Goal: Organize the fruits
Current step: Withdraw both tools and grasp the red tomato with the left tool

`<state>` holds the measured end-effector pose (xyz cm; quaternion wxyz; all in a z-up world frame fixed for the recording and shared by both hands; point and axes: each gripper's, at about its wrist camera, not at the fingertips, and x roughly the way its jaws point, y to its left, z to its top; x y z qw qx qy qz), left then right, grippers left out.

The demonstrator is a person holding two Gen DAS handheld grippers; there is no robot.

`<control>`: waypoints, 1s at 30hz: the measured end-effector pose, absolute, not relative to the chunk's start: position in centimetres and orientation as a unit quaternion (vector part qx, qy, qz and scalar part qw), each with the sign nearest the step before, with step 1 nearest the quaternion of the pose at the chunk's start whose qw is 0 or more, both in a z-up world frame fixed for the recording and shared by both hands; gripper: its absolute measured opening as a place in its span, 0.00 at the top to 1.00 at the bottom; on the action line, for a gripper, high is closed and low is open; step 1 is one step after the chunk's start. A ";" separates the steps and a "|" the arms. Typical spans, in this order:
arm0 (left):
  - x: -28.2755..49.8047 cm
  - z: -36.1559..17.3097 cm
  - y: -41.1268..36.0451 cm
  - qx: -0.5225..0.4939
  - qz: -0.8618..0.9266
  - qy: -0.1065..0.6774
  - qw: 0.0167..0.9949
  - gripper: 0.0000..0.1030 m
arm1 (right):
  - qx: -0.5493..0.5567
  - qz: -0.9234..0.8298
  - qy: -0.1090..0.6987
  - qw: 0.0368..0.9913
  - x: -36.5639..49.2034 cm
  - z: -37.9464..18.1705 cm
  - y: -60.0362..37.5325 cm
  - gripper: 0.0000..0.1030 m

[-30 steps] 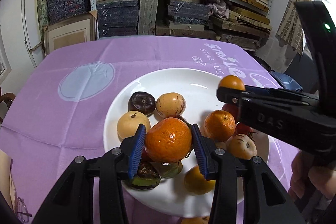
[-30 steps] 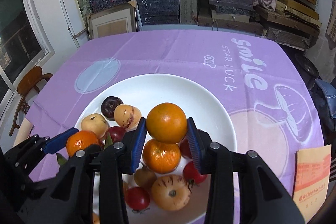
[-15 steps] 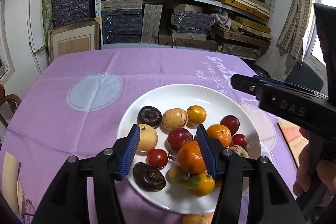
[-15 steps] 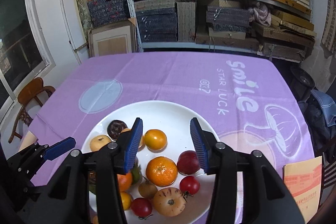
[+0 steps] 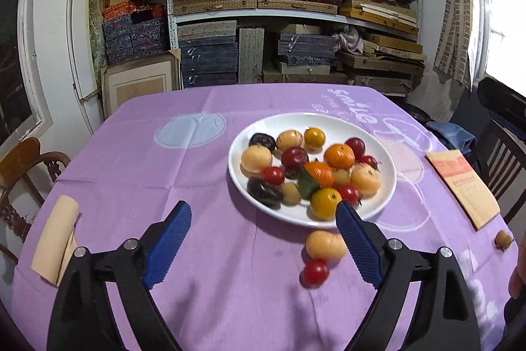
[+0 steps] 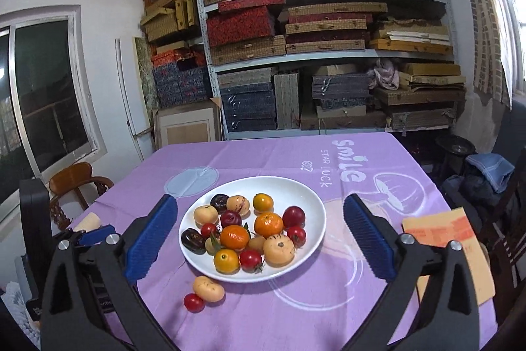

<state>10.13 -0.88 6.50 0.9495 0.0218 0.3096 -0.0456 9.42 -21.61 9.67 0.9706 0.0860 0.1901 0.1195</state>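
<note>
A white plate (image 5: 383,186) (image 6: 312,206) on the purple tablecloth holds several fruits: oranges, red tomatoes, dark plums, pale peaches. A pale yellow fruit (image 5: 325,245) (image 6: 208,288) and a red tomato (image 5: 315,272) (image 6: 194,302) lie on the cloth in front of the plate. My left gripper (image 5: 263,247) is open and empty, well back from the plate; the loose fruits lie just inside its right finger. My right gripper (image 6: 259,239) is open and empty, raised, framing the plate from behind. The left gripper's blue tip (image 6: 97,234) shows at the left.
A tan envelope (image 5: 463,186) (image 6: 450,252) lies at the table's right edge, a small brown fruit (image 5: 503,239) near it. A folded beige paper (image 5: 57,239) lies at the left edge. Wooden chairs flank the table. Shelves of boxes stand behind.
Both grippers let go of their oranges onto the plate, opened wide, and pulled back and up away from the plate.
</note>
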 end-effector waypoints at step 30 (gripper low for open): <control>13.1 -2.0 -2.4 0.015 -0.071 0.421 0.904 0.16 | 0.196 0.060 0.223 0.953 8.7 2.6 -27.4 0.04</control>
